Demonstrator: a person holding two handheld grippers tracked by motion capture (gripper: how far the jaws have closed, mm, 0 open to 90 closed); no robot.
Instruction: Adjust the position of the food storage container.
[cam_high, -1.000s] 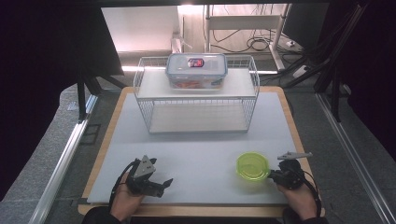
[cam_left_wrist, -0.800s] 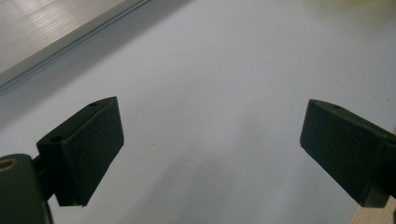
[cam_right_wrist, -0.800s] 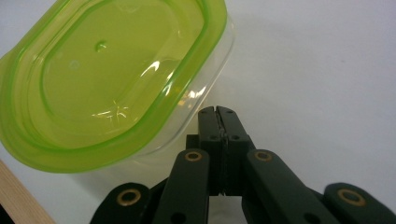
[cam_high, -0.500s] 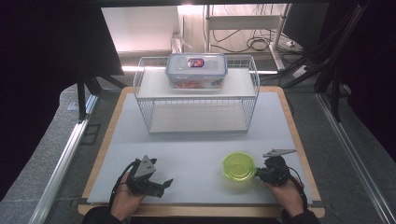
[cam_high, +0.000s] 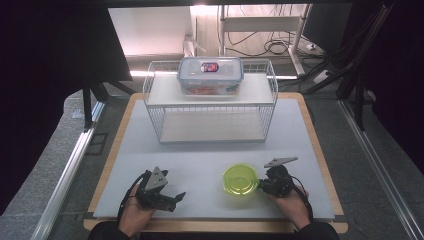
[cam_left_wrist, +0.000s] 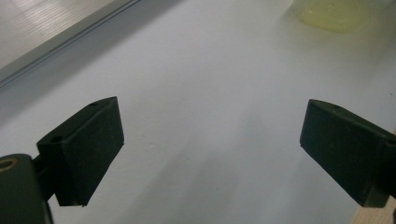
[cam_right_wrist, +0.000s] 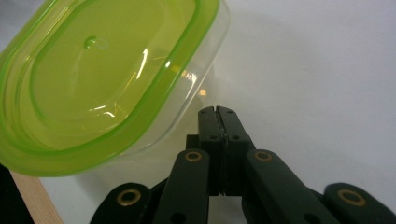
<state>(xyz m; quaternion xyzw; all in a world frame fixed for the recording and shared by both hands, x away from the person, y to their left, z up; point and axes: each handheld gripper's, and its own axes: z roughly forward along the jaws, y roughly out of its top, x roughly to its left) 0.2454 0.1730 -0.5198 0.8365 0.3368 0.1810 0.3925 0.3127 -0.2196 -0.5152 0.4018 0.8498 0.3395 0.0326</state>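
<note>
A round clear container with a yellow-green lid (cam_high: 240, 180) sits on the white mat near the front right. It looms large in the right gripper view as the green-lidded container (cam_right_wrist: 107, 70). My right gripper (cam_high: 260, 186) is at its right side, jaws shut together with nothing between them, and the tips (cam_right_wrist: 217, 109) are against the container's clear wall. My left gripper (cam_high: 179, 197) rests at the front left with its jaws open wide (cam_left_wrist: 212, 149) over bare mat. The container's edge (cam_left_wrist: 334, 11) shows far off in the left gripper view.
A white wire rack (cam_high: 210, 122) stands at the back middle of the mat. A clear box with a blue-rimmed lid (cam_high: 210, 75) rests on the rack's top shelf. The wooden board edge (cam_high: 320, 150) frames the mat, and dark stands flank the table.
My right gripper has moved left, and the green-lidded container has slid left along the mat ahead of it. The left gripper has stayed put.
</note>
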